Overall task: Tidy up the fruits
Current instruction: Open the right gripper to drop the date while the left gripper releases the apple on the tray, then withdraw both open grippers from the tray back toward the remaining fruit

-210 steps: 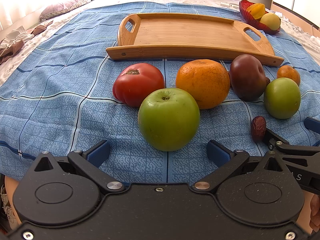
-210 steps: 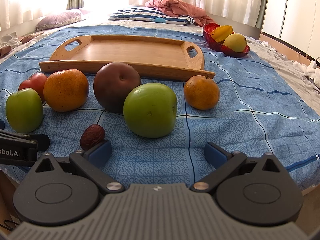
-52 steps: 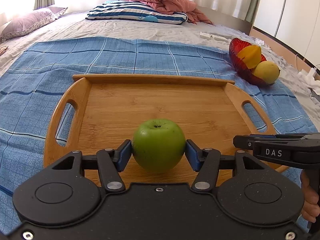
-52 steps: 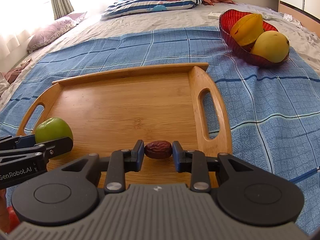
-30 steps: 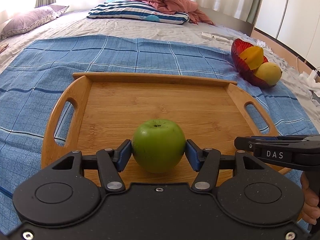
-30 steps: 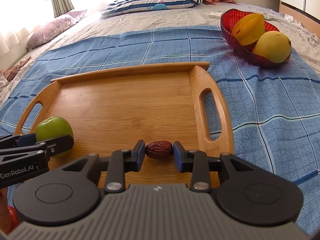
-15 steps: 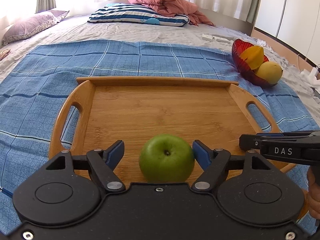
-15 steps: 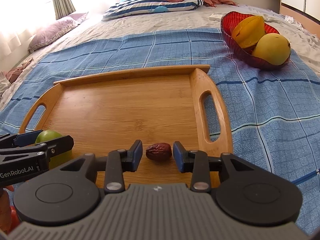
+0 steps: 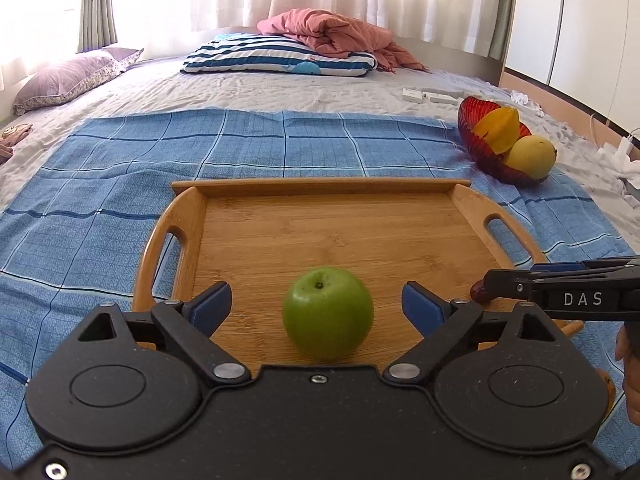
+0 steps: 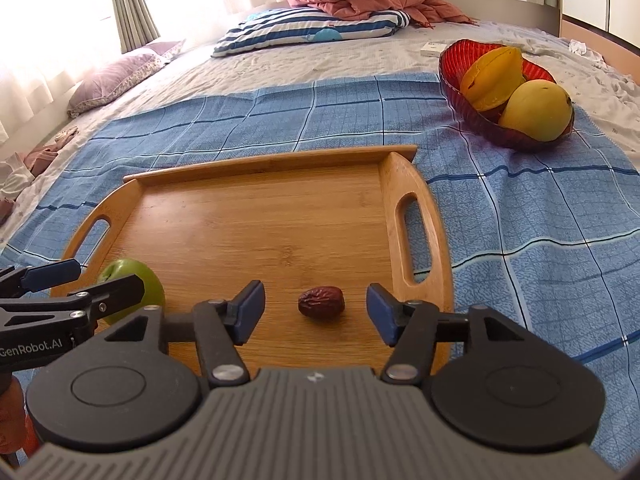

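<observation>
Right wrist: tray (image 10: 416, 184) with apple (image 10: 136, 280), date (image 10: 321, 307).

Both cameras sit just behind their own fingers, low and close over the near edge of the wooden tray (image 9: 340, 236), facing down the bed toward the curtained window. The left wrist view looks from the tray's left half, with the green apple (image 9: 328, 314) right before its lens. The right wrist view looks from the right half, above the dried date (image 10: 321, 302). Both share the tray (image 10: 256, 220), the blue checked cloth (image 9: 100, 216), the red fruit bowl (image 10: 472, 80) and the striped pillow (image 9: 276, 54)
</observation>
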The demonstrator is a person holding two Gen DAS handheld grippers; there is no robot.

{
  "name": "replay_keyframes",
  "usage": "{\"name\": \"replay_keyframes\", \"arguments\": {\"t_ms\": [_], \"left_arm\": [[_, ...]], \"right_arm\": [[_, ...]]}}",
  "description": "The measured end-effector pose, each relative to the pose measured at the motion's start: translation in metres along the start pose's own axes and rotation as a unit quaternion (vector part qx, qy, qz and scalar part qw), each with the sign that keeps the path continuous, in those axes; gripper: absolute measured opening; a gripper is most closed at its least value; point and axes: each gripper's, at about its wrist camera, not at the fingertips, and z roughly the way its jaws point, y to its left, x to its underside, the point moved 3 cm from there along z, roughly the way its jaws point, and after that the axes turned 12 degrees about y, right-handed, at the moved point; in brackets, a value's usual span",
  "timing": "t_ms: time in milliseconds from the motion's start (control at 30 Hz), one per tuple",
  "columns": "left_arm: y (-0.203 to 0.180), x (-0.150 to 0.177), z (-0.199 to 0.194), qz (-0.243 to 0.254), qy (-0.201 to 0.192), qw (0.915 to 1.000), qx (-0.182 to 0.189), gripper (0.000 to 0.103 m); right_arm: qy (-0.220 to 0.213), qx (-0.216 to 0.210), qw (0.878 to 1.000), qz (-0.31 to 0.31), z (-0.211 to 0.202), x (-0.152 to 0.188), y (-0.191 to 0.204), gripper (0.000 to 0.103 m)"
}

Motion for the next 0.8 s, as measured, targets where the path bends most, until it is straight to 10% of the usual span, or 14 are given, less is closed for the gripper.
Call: {"name": "replay_keyframes", "arguments": {"t_ms": [800], "left_arm": [[0.001, 0.086, -0.075, -0.004, -0.072, 0.9974, 0.002, 0.098]], "right_arm": [[-0.115, -0.026, 0.992, -0.044, -0.065, 0.070, 0.008, 0.093]]}}
